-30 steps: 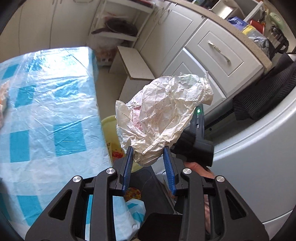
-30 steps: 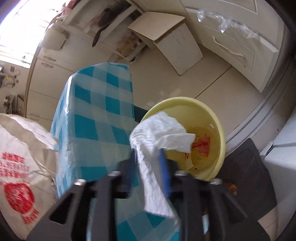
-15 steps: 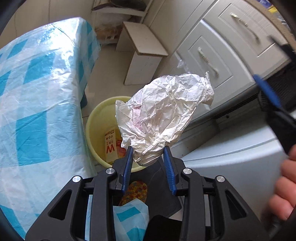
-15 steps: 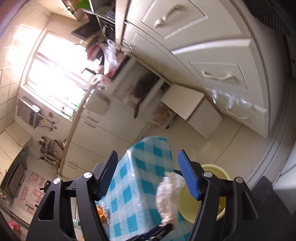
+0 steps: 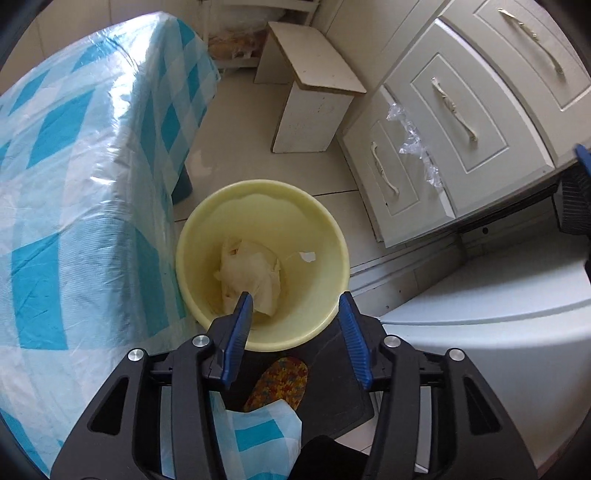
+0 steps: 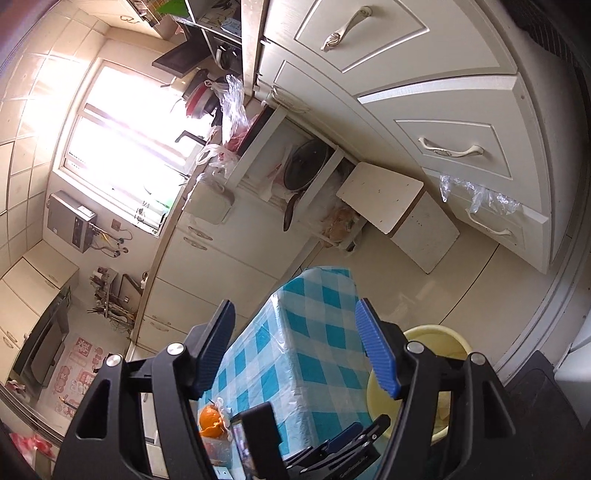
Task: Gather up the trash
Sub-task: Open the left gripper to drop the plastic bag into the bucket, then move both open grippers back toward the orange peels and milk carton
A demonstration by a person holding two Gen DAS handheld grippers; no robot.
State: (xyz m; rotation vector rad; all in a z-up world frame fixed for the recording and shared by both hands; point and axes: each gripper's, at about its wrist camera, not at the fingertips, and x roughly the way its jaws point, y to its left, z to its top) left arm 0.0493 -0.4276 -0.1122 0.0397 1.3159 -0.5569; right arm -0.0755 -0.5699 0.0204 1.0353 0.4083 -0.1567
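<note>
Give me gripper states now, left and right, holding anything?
Left gripper: jaws opening, nothing held; crumpled paper lies in the yellow bin below.
Right gripper: open, empty.

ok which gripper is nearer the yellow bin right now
Left. The left gripper hangs directly over the yellow bin, jaws opening, nothing between them. The right gripper is raised, aimed across the kitchen.

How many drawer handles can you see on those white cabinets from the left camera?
4: lowest handle nearest the bin, middle handle, long handle, top handle at the upper right. Others may be hidden.
</note>
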